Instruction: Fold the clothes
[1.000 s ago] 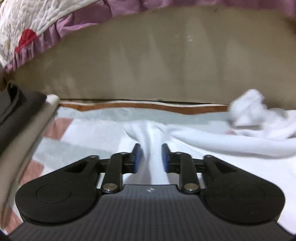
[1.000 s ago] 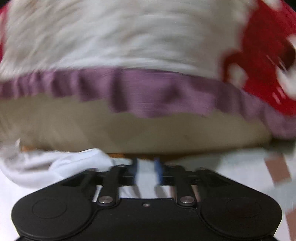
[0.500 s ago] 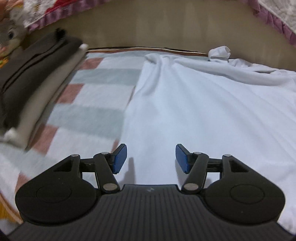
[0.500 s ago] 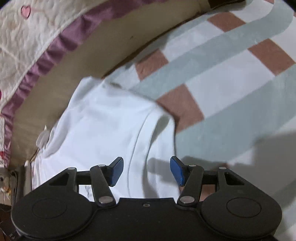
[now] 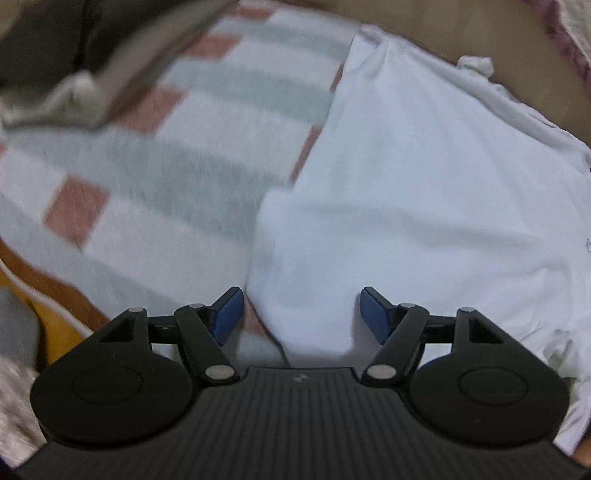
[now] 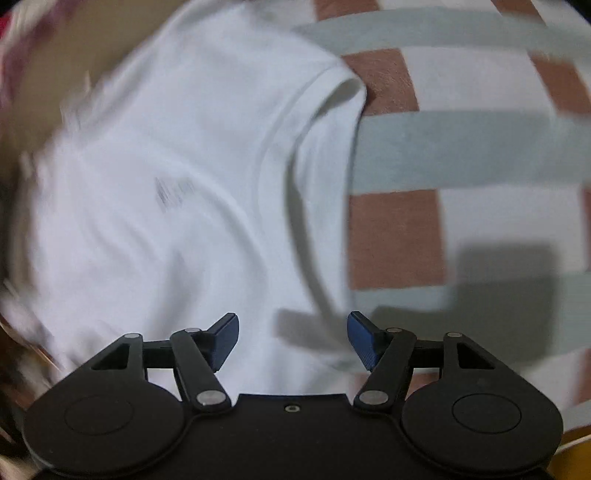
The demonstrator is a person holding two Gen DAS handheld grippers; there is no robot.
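- We count one checked blanket [image 5: 159,177] in pale green, white and rust squares, spread beneath everything in both wrist views.
- On it lies one white T-shirt [image 5: 424,192], flat. In the left wrist view its long axis runs from near our gripper up toward the far right, where a small bunched end [image 5: 474,64] sits against a tan surface [image 5: 424,22].
- In the right wrist view the same T-shirt [image 6: 177,177] fills the left half, one hemmed opening [image 6: 347,92] pointing toward the checks (a faint dark mark is too blurred to read).
- One folded pile [image 5: 96,59] of dark and grey cloth sits at upper left, apart from the shirt.
- Two grippers: the left gripper [image 5: 301,314] has jaws spread and opening, over the shirt's near corner, gripping nothing.
- The right gripper [image 6: 293,339] likewise, jaws widening above the shirt's edge, pads clear of cloth.
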